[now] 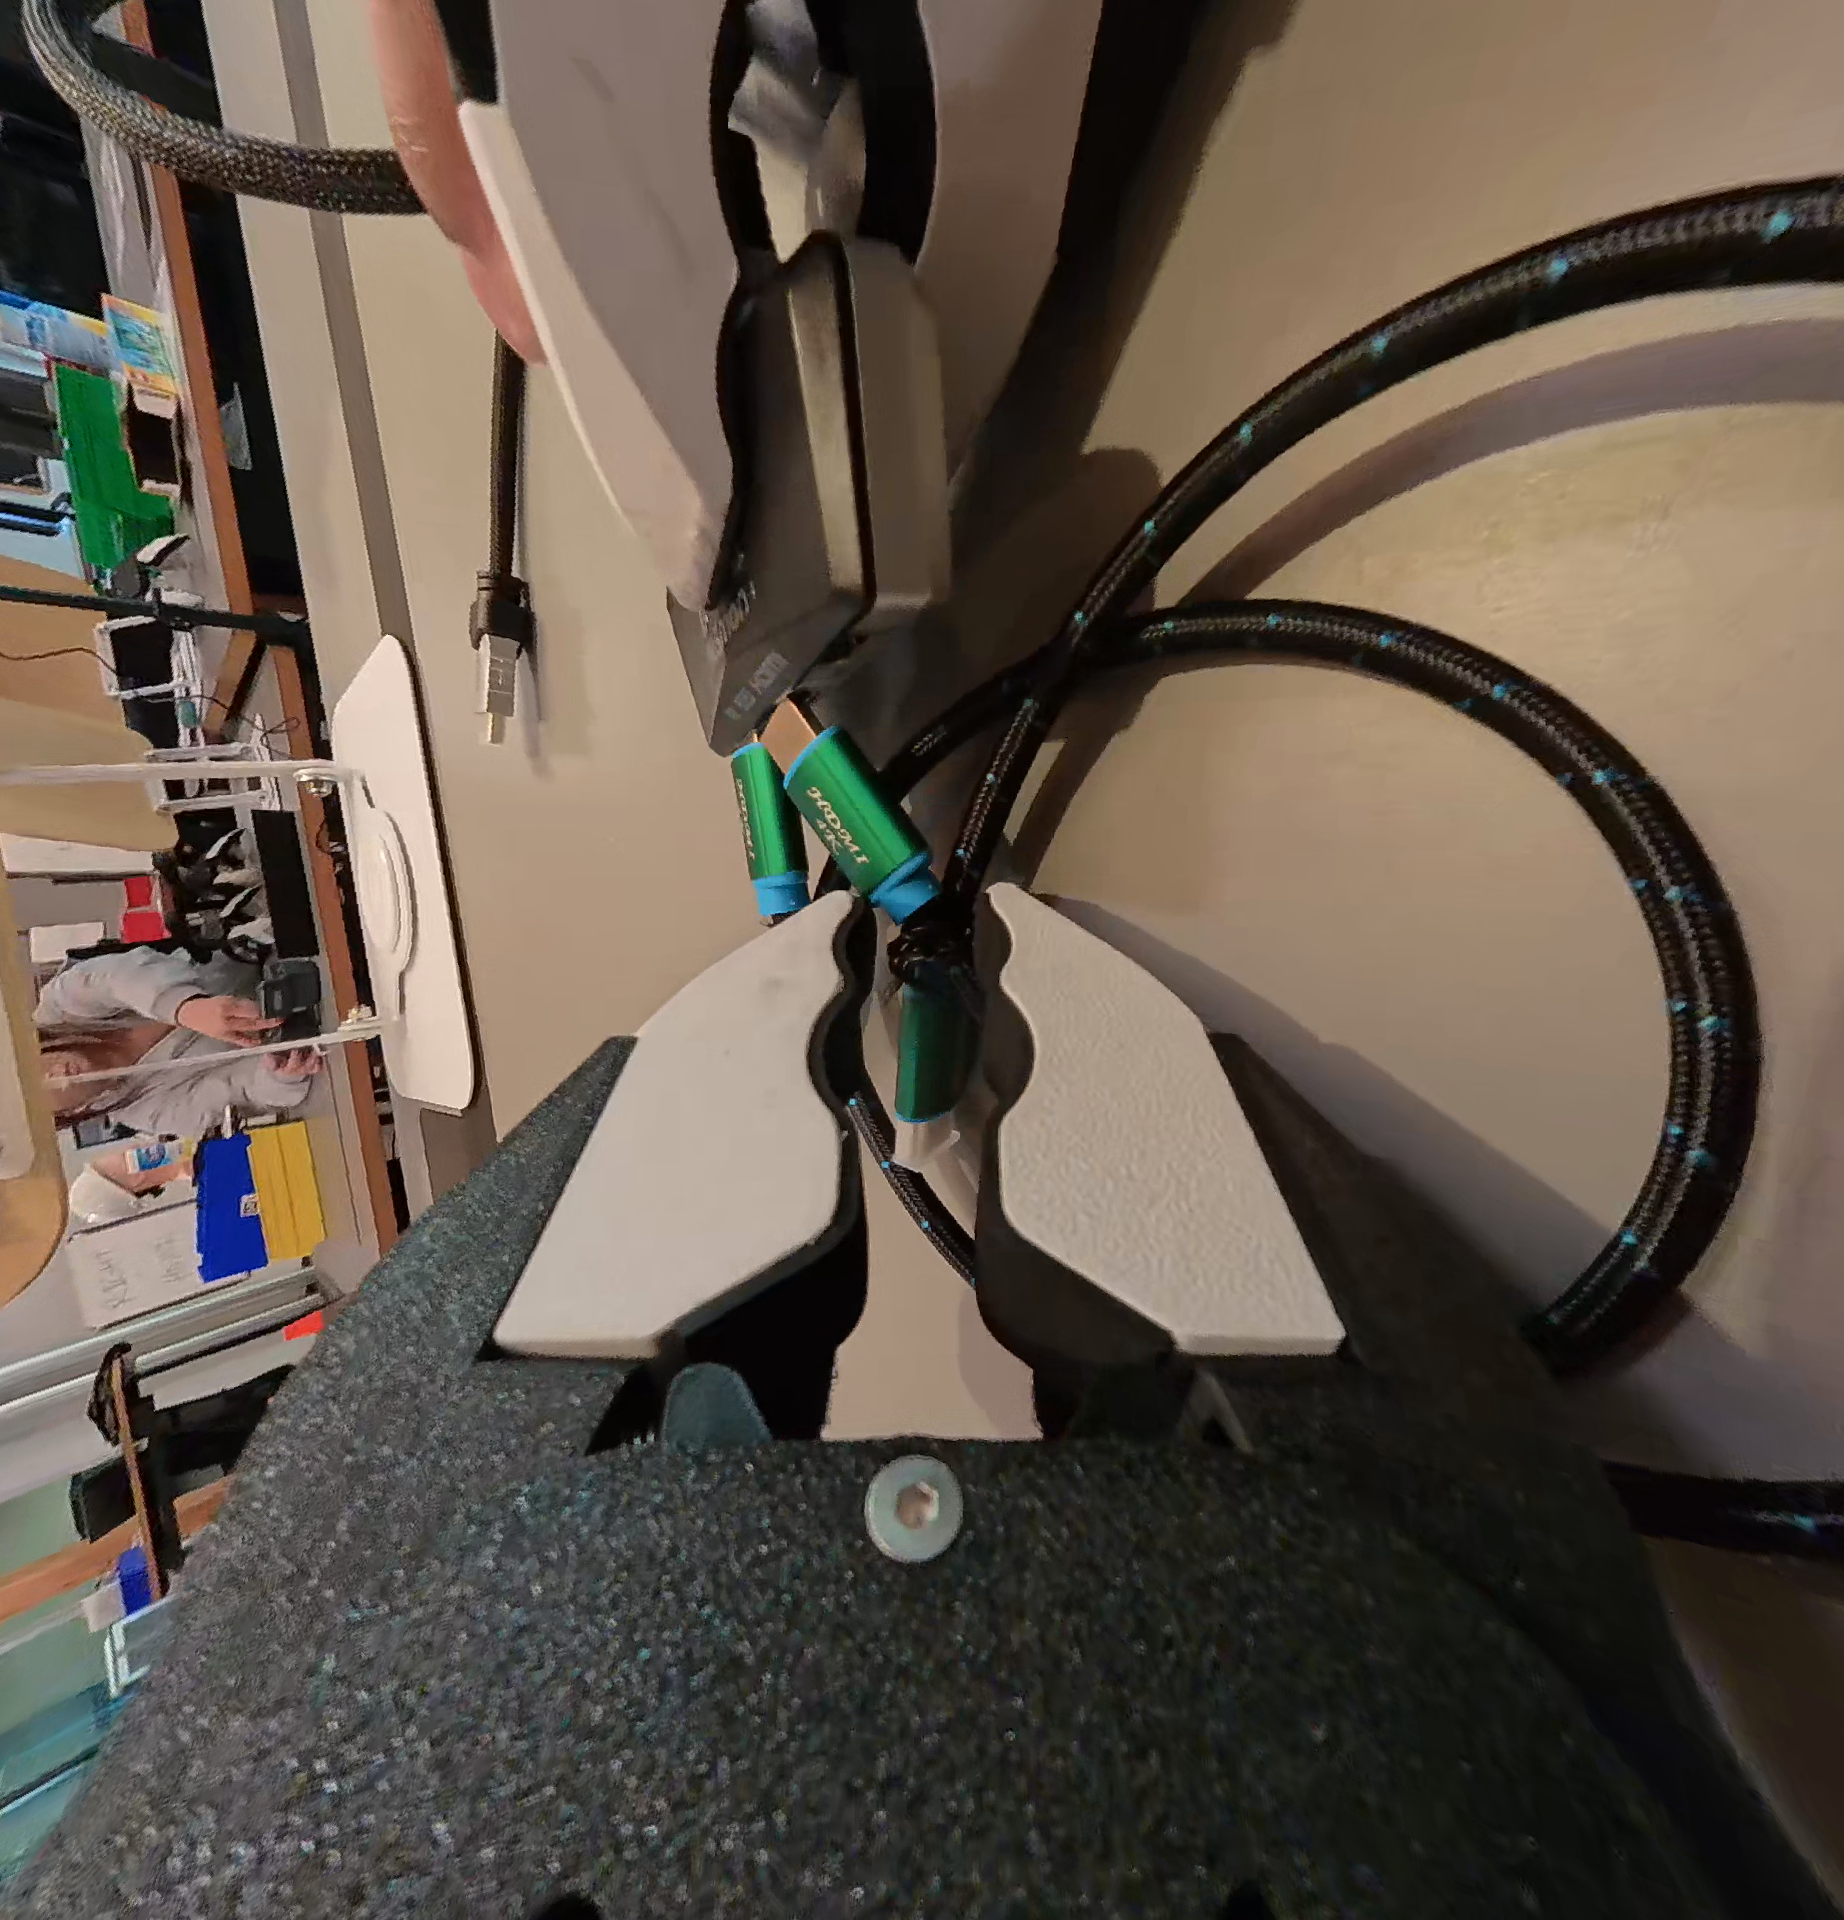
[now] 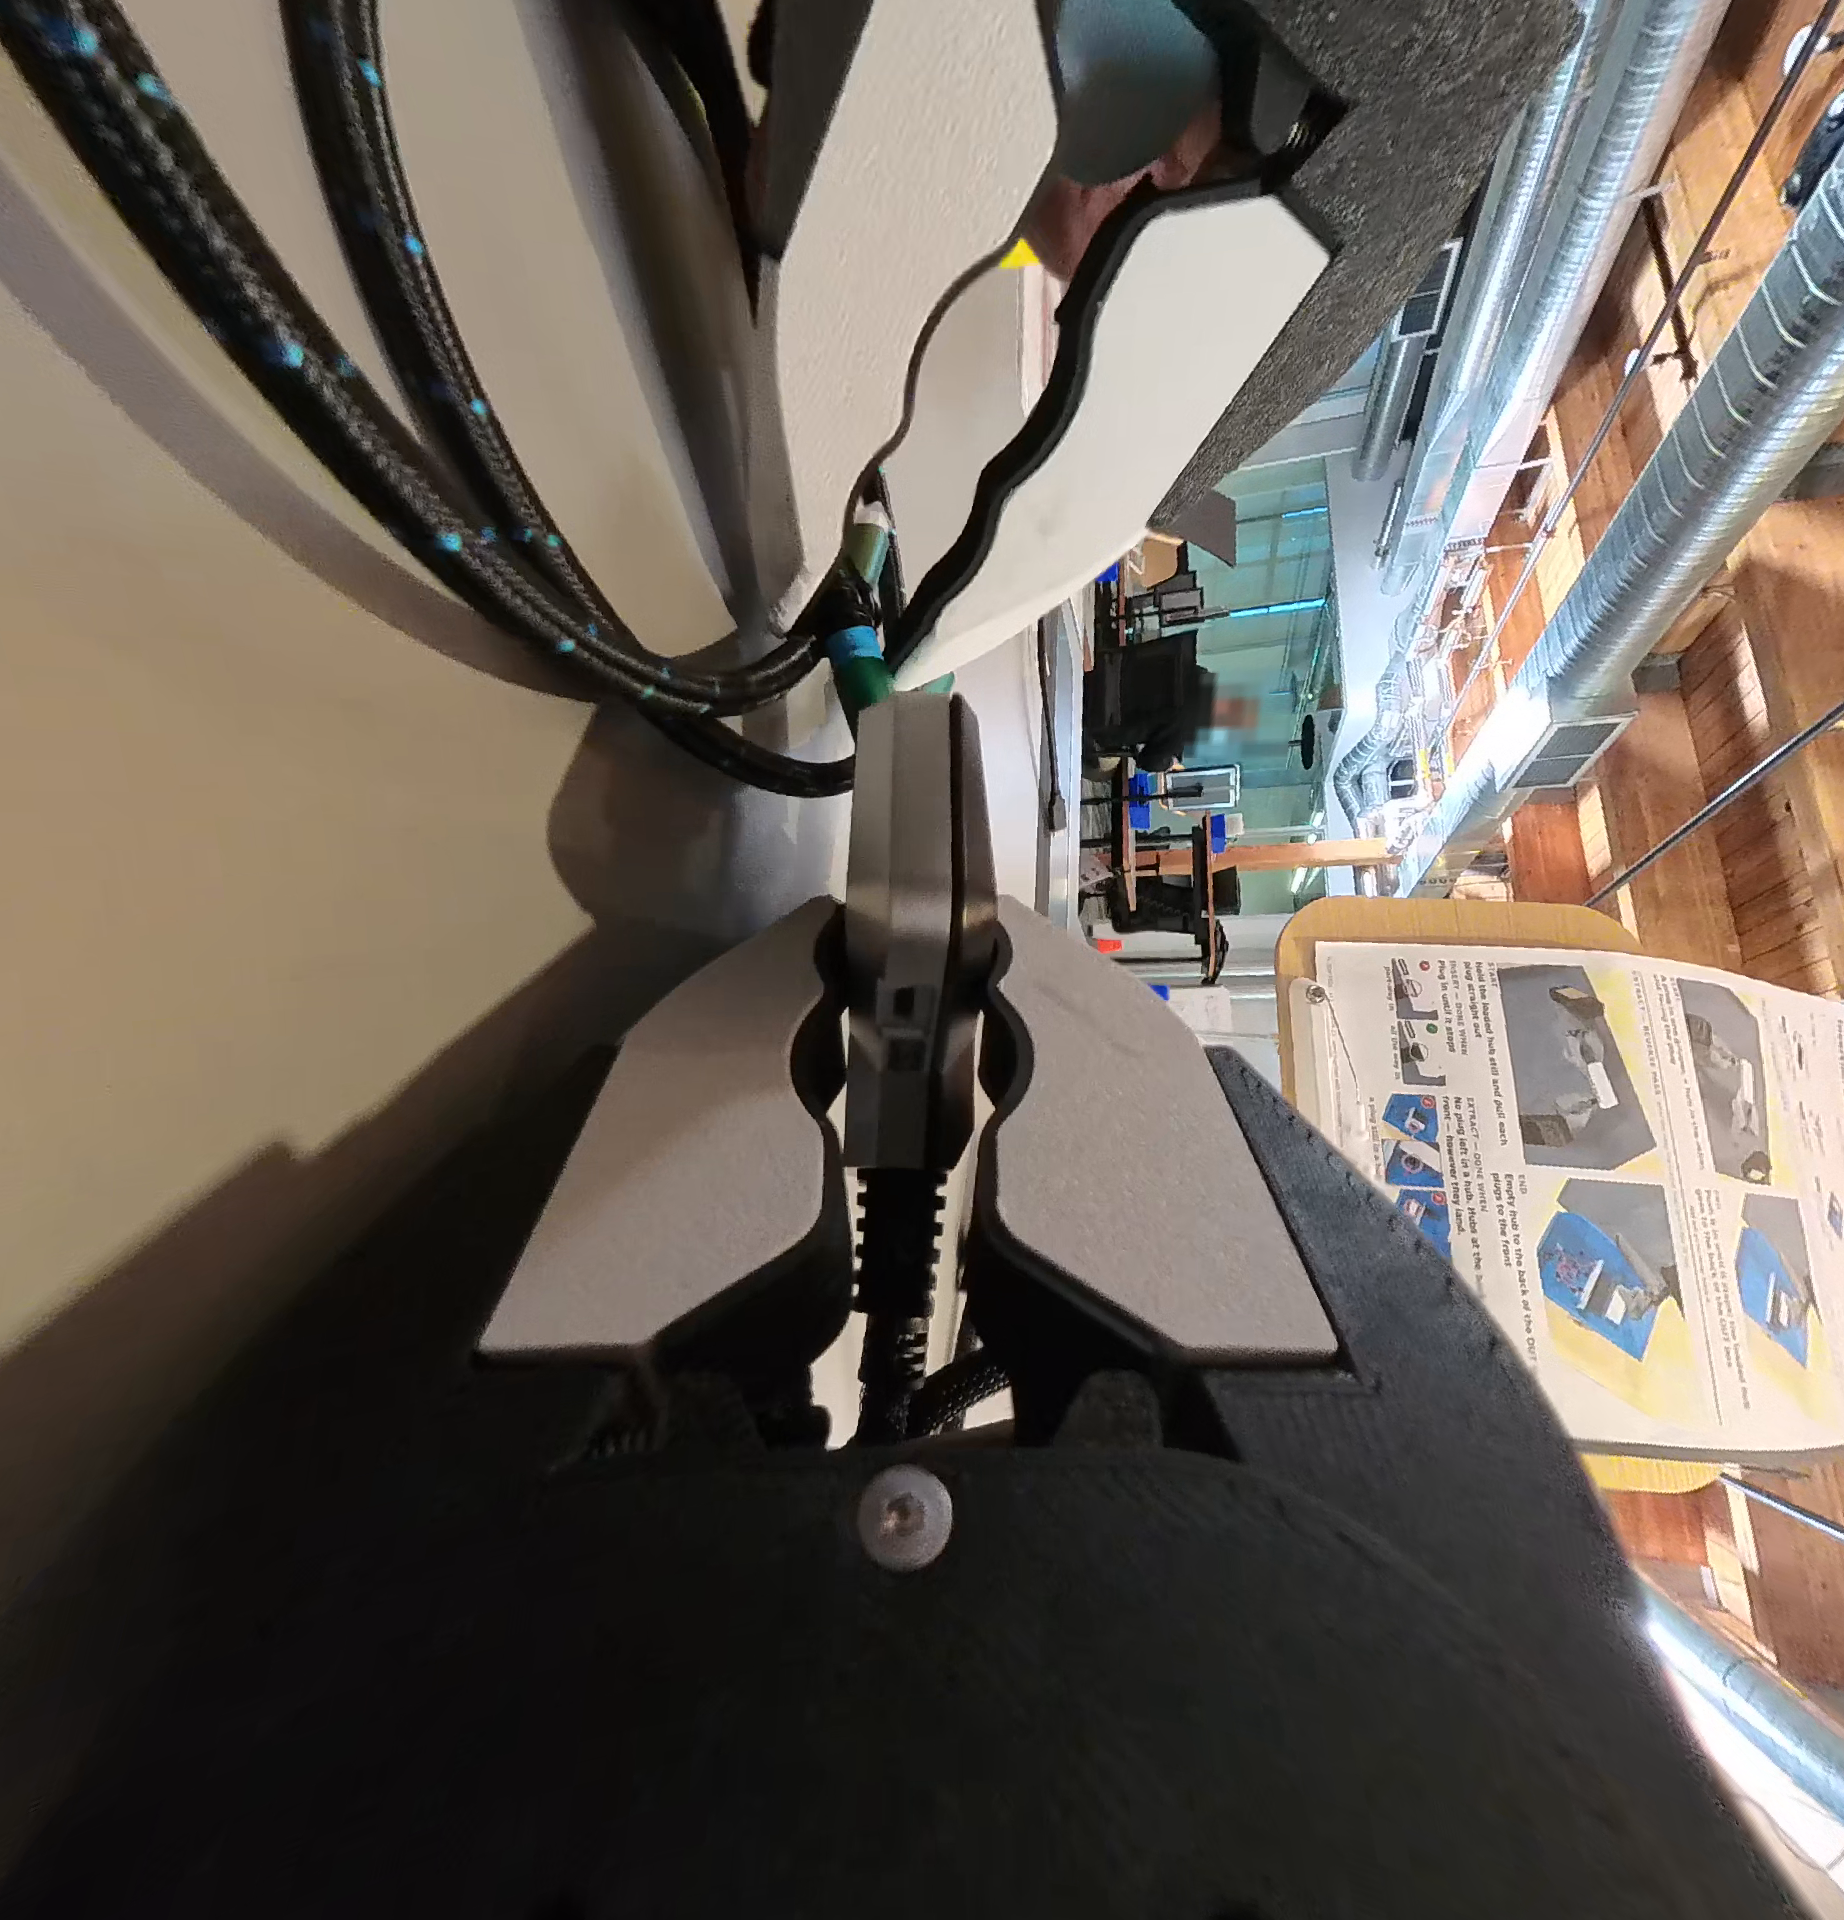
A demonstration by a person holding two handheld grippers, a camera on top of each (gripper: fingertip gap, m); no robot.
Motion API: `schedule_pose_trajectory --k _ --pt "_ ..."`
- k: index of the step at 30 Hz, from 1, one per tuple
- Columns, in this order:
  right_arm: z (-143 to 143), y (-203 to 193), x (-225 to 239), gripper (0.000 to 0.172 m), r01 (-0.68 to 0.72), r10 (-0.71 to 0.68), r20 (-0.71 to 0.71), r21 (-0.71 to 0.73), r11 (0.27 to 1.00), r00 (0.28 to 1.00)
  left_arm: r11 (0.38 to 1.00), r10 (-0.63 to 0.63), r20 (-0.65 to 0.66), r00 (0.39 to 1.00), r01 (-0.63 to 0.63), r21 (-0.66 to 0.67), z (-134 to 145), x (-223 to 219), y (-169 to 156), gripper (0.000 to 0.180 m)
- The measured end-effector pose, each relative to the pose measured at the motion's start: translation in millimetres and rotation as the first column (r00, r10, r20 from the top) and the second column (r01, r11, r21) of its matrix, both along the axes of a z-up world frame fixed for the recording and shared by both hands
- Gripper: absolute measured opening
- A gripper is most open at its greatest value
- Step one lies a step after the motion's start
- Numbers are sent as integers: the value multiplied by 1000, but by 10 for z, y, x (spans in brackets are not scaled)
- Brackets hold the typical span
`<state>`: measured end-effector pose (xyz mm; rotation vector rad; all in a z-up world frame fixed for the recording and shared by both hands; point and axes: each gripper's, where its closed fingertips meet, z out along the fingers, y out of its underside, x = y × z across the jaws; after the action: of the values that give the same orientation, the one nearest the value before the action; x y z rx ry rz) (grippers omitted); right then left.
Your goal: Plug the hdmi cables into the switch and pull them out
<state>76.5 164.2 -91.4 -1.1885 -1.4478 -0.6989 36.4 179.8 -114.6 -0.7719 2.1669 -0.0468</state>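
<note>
Left wrist view: the left hand-held gripper (image 1: pixel 923 914) sits just short of the dark grey hub (image 1: pixel 804 457), on the hub's port end. Two green plugs (image 1: pixel 858 826) are seated in that end, their long axes running from the hub back toward my left fingertips. A third green plug (image 1: pixel 933 1049) and a knot of black braided cable (image 1: pixel 1666 935) lie between the left fingers, which stand narrowly apart. I cannot tell whether the pads press on anything. The cable loops away over the pale desk (image 1: pixel 1417 727), on the side of the hub away from the loose silver-tipped plug (image 1: pixel 497 665). Right wrist view: the right hand-held gripper (image 2: pixel 913 925) pinches the hub edge-on, both pads against its flat sides. The hub's long axis runs straight out along the fingers, with its ribbed cable tail back between them. Beyond the hub's far end, the left one is nearer the seated plugs.
</note>
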Motion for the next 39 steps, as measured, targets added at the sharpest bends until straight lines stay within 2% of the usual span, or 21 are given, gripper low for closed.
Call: schedule_pose_trajectory --k 5,12,16,23,30,36,39 --pt "-2 -64 -69 21 -47 47 29 13 999 999 998 -61 -28 998 60 -31 6 -76 -74 19" --pt "0 -255 -262 21 -143 141 69 18 990 988 972 -223 -56 973 217 -93 31 -266 -284 19" --pt "27 -311 -334 21 -164 162 68 26 986 984 961 -258 -51 965 250 -121 65 -337 -339 19" --pt "76 -288 -290 21 -142 139 61 43 989 988 963 -268 -9 963 268 -29 117 -269 -314 21" --pt "55 -196 -173 21 -91 90 43 35 995 995 974 -218 53 975 213 82 69 -130 -160 21" --pt "45 -176 -153 21 -77 76 29 26 997 997 982 -183 60 981 179 59 110 -145 -130 26" --pt "45 -165 -139 21 -68 68 27 26 997 997 991 -130 54 990 132 -22 136 -179 -102 26"
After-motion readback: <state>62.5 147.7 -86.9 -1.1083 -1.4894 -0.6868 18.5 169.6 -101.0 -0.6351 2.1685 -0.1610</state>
